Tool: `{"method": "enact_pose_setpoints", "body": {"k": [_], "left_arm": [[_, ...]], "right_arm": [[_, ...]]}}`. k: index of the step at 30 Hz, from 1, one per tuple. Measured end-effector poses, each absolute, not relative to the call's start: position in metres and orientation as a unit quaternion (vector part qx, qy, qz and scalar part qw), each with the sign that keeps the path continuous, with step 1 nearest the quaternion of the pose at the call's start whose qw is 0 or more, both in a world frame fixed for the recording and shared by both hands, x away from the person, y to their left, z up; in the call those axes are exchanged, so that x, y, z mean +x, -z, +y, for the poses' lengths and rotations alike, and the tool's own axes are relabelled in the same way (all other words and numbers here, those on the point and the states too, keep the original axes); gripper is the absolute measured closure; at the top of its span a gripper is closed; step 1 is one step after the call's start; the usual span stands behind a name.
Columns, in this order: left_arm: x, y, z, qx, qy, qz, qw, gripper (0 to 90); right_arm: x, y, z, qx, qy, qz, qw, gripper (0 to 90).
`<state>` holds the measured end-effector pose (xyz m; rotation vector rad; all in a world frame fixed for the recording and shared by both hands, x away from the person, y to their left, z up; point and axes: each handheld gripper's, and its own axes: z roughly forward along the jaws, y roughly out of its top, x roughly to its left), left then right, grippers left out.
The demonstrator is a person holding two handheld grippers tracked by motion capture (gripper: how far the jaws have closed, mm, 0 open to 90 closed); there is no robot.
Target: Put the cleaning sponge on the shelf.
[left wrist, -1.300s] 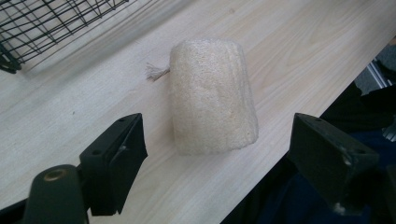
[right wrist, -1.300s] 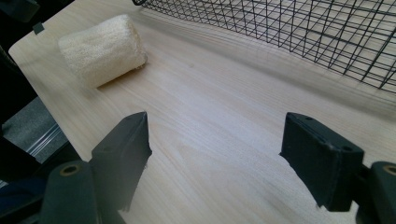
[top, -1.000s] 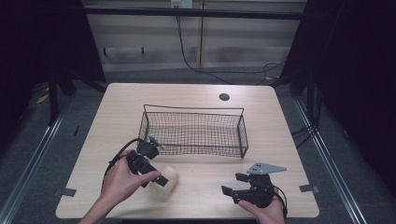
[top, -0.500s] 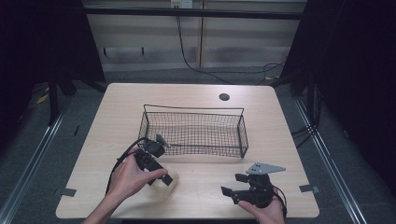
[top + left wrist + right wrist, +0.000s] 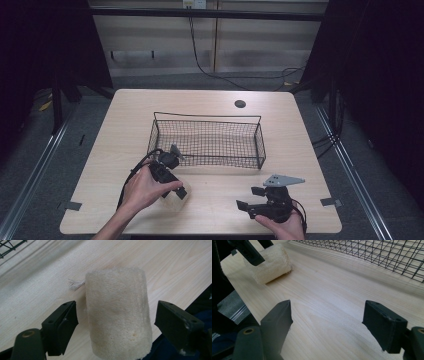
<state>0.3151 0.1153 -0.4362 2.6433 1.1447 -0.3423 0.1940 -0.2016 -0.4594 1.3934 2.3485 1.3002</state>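
1. Right gripper (image 5: 251, 198), nearest the table's front edge, held in the right hand (image 5: 282, 226); jaws spread wide with only bare wood between them; grey three-cornered plate on top.
2. Left gripper (image 5: 115, 320), held in the left hand (image 5: 142, 189), angled down toward the tabletop; jaws apart, one on each side of the loofah roll (image 5: 118, 315) — a gap visible on both sides, neither pad touching.
3. Loofah roll: pale, coarse-textured cylinder lying on the table (image 5: 215, 187) between the left gripper's jaws, near the front edge; frayed string end protruding from its far end. Seen from the right gripper view ahead and to the left of that gripper's jaws, partly under the other gripper's black jaw.
4. Wire basket (image 5: 207, 141): black mesh, rectangular, standing just beyond both grippers at mid-table — its near wall close behind the left gripper's rear.
5. Round dark grommet (image 5: 240, 104), beyond the basket, set in the far part of the tabletop.
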Motion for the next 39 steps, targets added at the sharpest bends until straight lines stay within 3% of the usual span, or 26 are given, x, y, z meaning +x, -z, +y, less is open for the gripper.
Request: {"method": "enact_pose_setpoints", "body": {"k": [13, 18, 29, 39], "left_arm": [[0.318, 0.452, 0.110, 0.905, 0.136, 0.388, 0.106, 18.5], [0.317, 0.455, 0.106, 0.906, 0.141, 0.384, 0.106, 24.3], [0.314, 0.452, 0.107, 0.909, 0.116, 0.385, 0.106, 26.5], [0.314, 0.445, 0.109, 0.914, 0.128, 0.369, 0.112, 26.7]], "right_arm": [[0.195, 0.461, -0.202, 0.465, -0.429, 0.773, 0.047, 22.7], [0.195, 0.461, -0.202, 0.466, -0.428, 0.773, 0.046, 22.7], [0.195, 0.462, -0.200, 0.463, -0.426, 0.776, 0.046, 22.7], [0.194, 0.462, -0.200, 0.463, -0.425, 0.777, 0.044, 22.7]]}}
